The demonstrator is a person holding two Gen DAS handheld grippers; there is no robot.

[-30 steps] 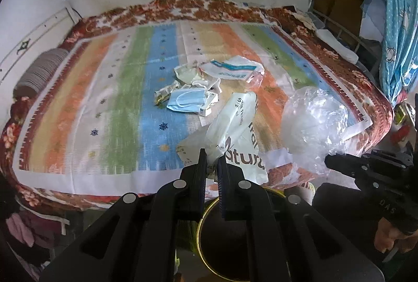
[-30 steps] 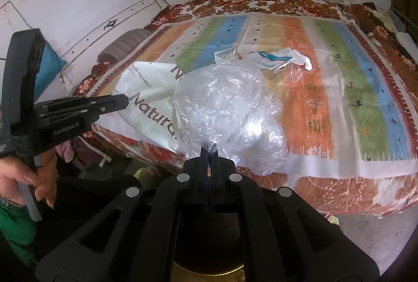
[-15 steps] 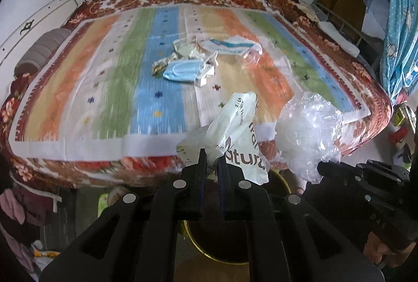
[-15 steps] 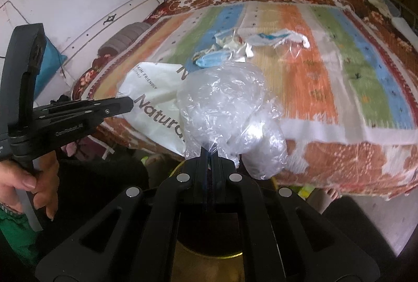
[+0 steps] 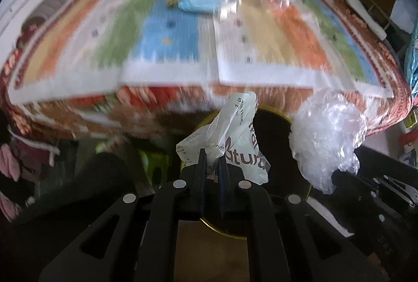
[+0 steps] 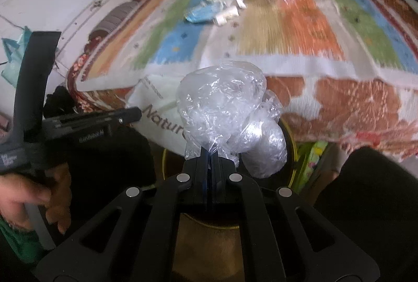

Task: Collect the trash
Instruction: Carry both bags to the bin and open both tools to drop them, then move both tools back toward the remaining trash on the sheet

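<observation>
The left gripper (image 5: 211,159) was clamped on a crumpled white printed bag (image 5: 230,135), held over a dark round bin with a yellow rim (image 5: 274,122) beside the bed. What lay inside the bin could not be made out. To the right, the right gripper (image 6: 210,160) pinched a clear plastic bag (image 6: 224,109) above the same bin. More trash, including a blue face mask (image 5: 201,1), lay on the striped bedspread (image 5: 104,28) beyond.
</observation>
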